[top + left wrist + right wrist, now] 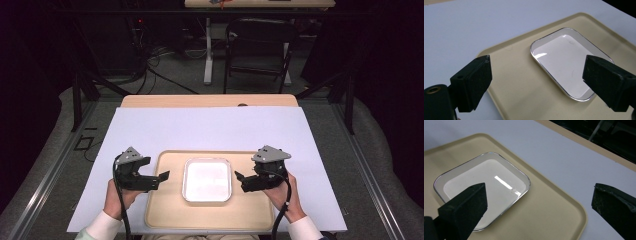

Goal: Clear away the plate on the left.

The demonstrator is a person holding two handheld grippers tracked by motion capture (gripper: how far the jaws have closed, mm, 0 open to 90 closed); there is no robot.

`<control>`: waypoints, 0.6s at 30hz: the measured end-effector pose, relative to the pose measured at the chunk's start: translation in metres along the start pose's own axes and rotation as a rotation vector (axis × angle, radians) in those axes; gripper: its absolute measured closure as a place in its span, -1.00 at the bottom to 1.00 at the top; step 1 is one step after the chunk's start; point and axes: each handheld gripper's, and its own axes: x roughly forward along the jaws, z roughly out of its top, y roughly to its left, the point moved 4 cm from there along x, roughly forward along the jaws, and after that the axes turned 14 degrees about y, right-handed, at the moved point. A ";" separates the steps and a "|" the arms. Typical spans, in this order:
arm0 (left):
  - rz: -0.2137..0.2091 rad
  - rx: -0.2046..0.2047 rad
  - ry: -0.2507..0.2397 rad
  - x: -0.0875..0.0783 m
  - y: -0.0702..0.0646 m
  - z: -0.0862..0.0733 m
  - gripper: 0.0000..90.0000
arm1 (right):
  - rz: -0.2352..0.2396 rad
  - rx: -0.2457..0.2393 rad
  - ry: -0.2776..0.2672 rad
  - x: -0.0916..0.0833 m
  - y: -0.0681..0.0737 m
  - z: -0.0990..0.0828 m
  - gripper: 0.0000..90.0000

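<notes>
A beige tray point(165, 210) lies on a white sheet near the table's front edge. In its middle sits a white rectangular dish point(207, 180) with a thin silver rim, and nothing is in it. My left gripper point(159, 181) hovers over the tray's left edge, open, with nothing between its jaws. Over the tray's right edge my right gripper point(242, 182) is open and holds nothing too. The left gripper view shows its gripper point(537, 70) spread wide above the dish point(564, 60) and tray point(516, 82). In the right gripper view, that gripper point(540, 195) spans the dish point(481, 177) and the tray's corner point(549, 212).
The white sheet point(210, 130) covers most of the wooden table point(210, 101), with bare sheet behind and beside the tray. Beyond the table stand a dark folding chair point(260, 50) and a table leg, with cables on the floor.
</notes>
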 end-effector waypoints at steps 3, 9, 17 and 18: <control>0.008 -0.009 -0.009 -0.006 0.006 -0.004 -0.82 | -0.004 0.012 -0.010 -0.007 -0.005 -0.003 -1.00; 0.036 -0.035 -0.028 -0.021 0.014 -0.016 -0.91 | -0.026 0.026 -0.056 -0.027 -0.011 -0.011 -1.00; 0.079 -0.072 -0.087 -0.047 0.026 -0.031 -1.00 | -0.090 0.033 -0.169 -0.060 -0.015 -0.023 -1.00; 0.080 -0.075 -0.094 -0.049 0.026 -0.032 -1.00 | -0.097 0.040 -0.173 -0.063 -0.016 -0.026 -1.00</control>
